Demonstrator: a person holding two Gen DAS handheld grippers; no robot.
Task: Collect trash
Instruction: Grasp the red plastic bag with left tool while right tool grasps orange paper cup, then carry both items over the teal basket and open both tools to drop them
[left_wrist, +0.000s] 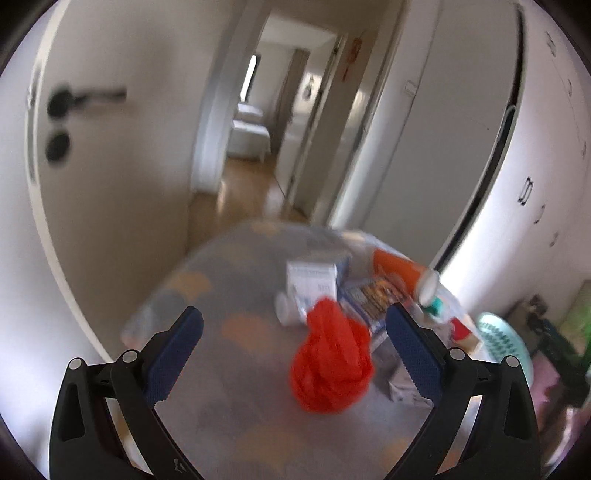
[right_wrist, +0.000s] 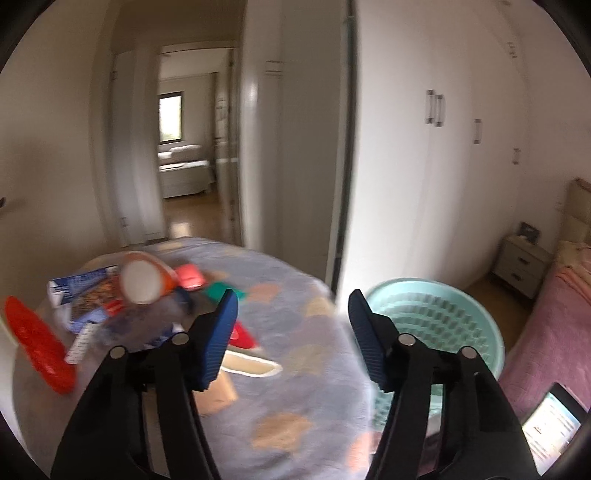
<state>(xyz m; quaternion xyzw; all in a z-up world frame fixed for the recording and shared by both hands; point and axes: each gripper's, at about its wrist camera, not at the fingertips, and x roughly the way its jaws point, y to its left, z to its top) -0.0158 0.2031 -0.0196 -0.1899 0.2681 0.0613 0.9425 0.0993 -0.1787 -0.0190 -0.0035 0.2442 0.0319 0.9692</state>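
A heap of trash lies on a table with a grey patterned cloth (left_wrist: 236, 295). In the left wrist view, a crumpled red plastic bag (left_wrist: 330, 360) lies between and beyond my open left gripper (left_wrist: 295, 325), with a white carton (left_wrist: 312, 282), an orange tube with a white cap (left_wrist: 402, 271) and printed packaging (left_wrist: 373, 299) behind it. In the right wrist view, my right gripper (right_wrist: 291, 306) is open and empty above the table's right edge, and the orange tube (right_wrist: 146, 278), red bag (right_wrist: 37, 339) and wrappers lie to its left.
A light green slatted basket (right_wrist: 443, 317) stands on the floor right of the table; it also shows in the left wrist view (left_wrist: 506, 339). A white door (left_wrist: 92, 147), hallway, white wardrobes (right_wrist: 443, 147), a pink bed (right_wrist: 554, 325) and a lit tablet (right_wrist: 550, 424) surround the table.
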